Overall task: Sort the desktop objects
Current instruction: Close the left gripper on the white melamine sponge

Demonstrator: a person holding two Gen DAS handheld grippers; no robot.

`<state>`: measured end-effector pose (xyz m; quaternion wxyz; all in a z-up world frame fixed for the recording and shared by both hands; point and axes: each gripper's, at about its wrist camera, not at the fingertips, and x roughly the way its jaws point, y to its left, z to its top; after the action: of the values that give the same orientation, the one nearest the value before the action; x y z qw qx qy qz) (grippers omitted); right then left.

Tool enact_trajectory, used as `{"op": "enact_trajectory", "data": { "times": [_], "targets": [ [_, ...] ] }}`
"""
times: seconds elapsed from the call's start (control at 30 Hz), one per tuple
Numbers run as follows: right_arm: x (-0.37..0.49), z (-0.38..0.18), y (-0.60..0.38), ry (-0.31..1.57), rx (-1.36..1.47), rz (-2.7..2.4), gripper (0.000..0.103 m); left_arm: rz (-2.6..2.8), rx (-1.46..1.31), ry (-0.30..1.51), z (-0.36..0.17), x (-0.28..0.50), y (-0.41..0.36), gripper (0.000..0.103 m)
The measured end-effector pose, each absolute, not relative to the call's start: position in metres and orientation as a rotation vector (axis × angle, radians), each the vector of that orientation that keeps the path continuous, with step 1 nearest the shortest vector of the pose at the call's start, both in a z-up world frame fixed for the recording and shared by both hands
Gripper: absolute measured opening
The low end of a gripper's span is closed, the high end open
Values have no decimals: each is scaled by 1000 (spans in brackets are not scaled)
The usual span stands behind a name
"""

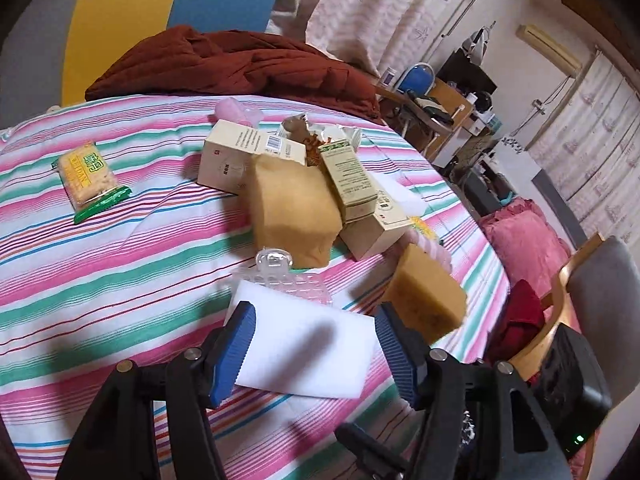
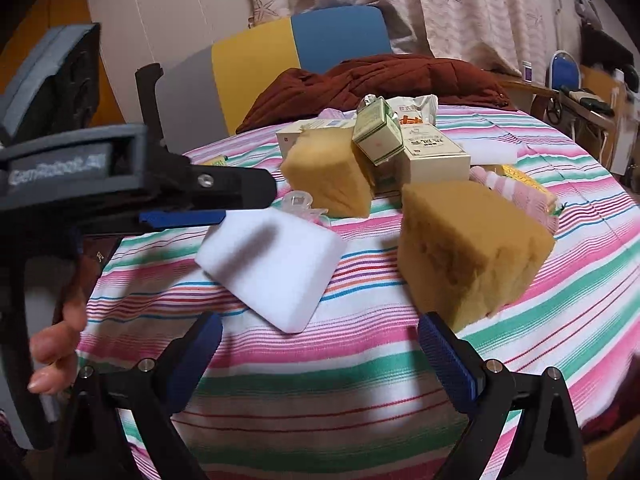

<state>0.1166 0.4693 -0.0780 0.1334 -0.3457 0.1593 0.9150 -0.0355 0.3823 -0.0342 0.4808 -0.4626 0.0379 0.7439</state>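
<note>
Showing biscuit packet (image 1: 91, 178), left wrist only

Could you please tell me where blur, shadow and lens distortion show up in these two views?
Left wrist view: strong fisheye bending with dark corners; a soft shadow lies across the white sponge between the open left hand-held gripper; the nearer yellow sponge looks blurred. Right wrist view: the same curved table edge; the yellow sponge is soft, and the open right hand-held gripper frames the striped tablecloth.

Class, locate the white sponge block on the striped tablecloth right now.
In the left wrist view the white sponge block lies flat between the open left tongs, just in front of a clear plastic clip and left of the nearer yellow sponge.
</note>
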Motion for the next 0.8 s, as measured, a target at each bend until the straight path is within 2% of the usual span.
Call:
{"op": "enact_trajectory", "data": {
  "times": [0.07, 0.13, 0.23, 0.43, 0.6, 0.67, 0.7, 0.8],
  "targets": [
    [118, -79, 469, 462, -1006, 2653, 100, 1832, -1088, 136, -35, -28, 385, 67],
    [120, -79, 468, 466, -1005, 2655, 100, 1849, -1061, 189, -36, -22, 386, 77],
    [124, -78, 468, 470, -997, 2657, 100, 1865, -1057, 221, -42, -19, 383, 79],
    [116, -76, 471, 430, -989, 2671, 101, 1887, -1190, 107, -60, -32, 362, 79],
    [100, -78, 460, 389, -998, 2758, 101, 1808, -1282, -121, -66, -44, 346, 79],
    [99, -76, 448, 371, -1002, 2832, 101, 1800, -1304, -176, -63, -48, 343, 83],
    [98, -76, 441, 362, -1004, 2869, 101, 1807, -1308, -167, -62, -49, 343, 87],
    [98, -73, 422, 324, -1006, 2978, 101, 1836, -1321, -82, -58, -51, 345, 88]
  ]
}}
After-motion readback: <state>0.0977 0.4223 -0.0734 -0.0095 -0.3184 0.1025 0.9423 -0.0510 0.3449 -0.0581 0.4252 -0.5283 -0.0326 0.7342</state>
